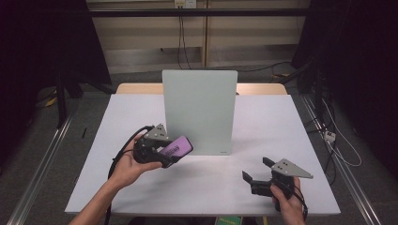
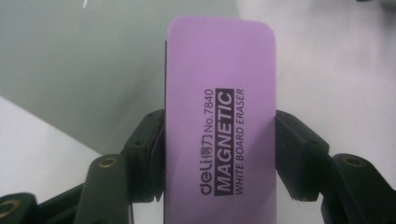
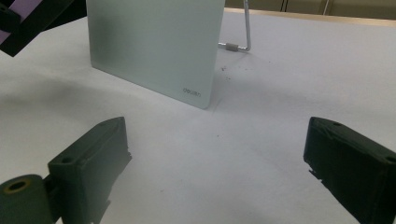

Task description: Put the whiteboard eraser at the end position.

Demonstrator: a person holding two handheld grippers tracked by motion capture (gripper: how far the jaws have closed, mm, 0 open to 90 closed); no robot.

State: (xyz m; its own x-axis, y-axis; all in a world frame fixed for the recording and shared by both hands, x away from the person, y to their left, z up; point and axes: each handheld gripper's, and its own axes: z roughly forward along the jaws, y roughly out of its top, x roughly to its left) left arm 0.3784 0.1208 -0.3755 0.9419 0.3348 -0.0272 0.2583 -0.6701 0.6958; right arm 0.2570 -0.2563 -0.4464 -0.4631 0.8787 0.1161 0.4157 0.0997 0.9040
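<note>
A purple magnetic whiteboard eraser (image 1: 176, 149) (image 2: 219, 121) is clamped between the jaws of my left gripper (image 1: 162, 152) (image 2: 219, 158), held just left of the lower left part of the upright pale green glass board (image 1: 199, 110) (image 2: 84, 60) (image 3: 149, 46). The eraser's printed purple face points up toward the camera. My right gripper (image 1: 257, 169) (image 3: 217, 172) rests low over the white table at the front right, jaws wide apart with nothing between them. A corner of the eraser (image 3: 18, 9) shows at the top left of the right gripper view.
The board stands in the middle of the white tabletop (image 1: 263, 122) on a metal wire stand (image 3: 240, 42). Beyond the table are grey floor, cables (image 1: 338, 145) and dark curtains. Metal rails run along both sides.
</note>
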